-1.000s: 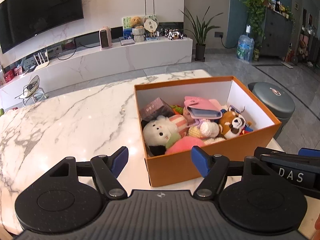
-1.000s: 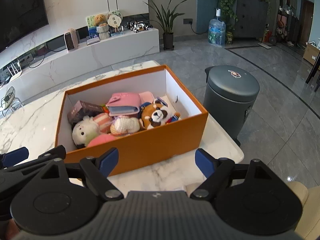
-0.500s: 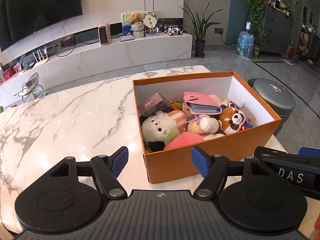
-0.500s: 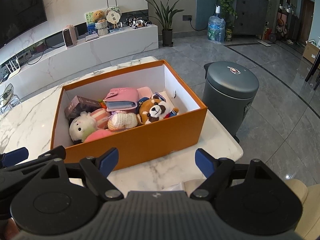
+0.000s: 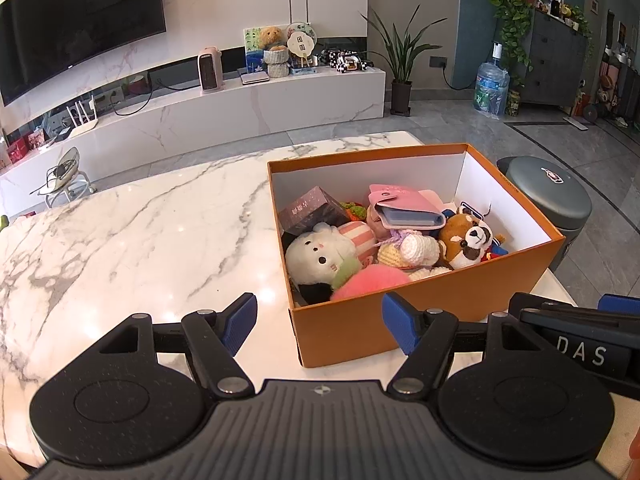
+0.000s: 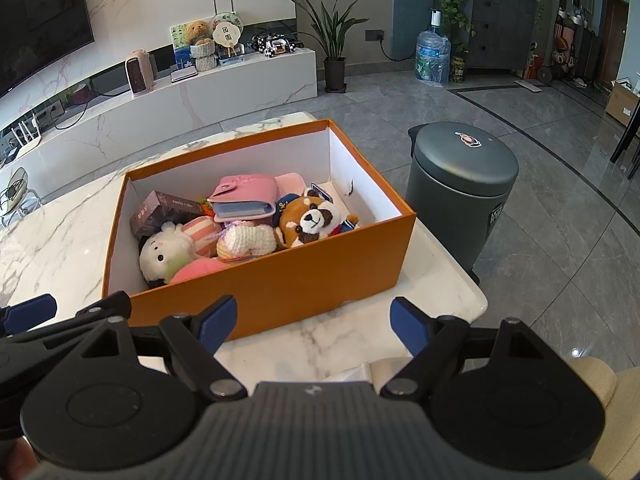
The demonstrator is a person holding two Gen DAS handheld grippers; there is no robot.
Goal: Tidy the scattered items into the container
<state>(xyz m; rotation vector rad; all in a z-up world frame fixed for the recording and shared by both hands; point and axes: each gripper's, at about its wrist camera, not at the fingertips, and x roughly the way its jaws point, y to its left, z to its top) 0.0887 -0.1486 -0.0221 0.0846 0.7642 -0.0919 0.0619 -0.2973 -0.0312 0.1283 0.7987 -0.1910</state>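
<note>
An orange box [image 5: 420, 316] [image 6: 280, 284] with white inner walls stands on the marble table [image 5: 140, 232] near its right end. It holds a white plush [image 5: 320, 256], a pink wallet [image 5: 408, 208], a brown raccoon plush [image 5: 466, 240], a knitted toy [image 5: 412, 250], a dark small box [image 5: 312, 210] and a pink ball [image 5: 372, 280]. My left gripper [image 5: 320, 320] is open and empty, just in front of the box's near left corner. My right gripper [image 6: 312, 322] is open and empty, in front of the box's near wall.
A grey lidded bin [image 6: 464, 184] stands on the floor right of the table. The table's right edge [image 6: 476, 296] is close to the box. A white TV bench [image 5: 240, 104] and a potted plant [image 5: 400, 60] stand far behind. A beige cushion [image 6: 600, 376] lies at lower right.
Both grippers have drawn back and up a little from the box, which now shows smaller and farther away. Both stay open and empty. The box contents have not moved.
</note>
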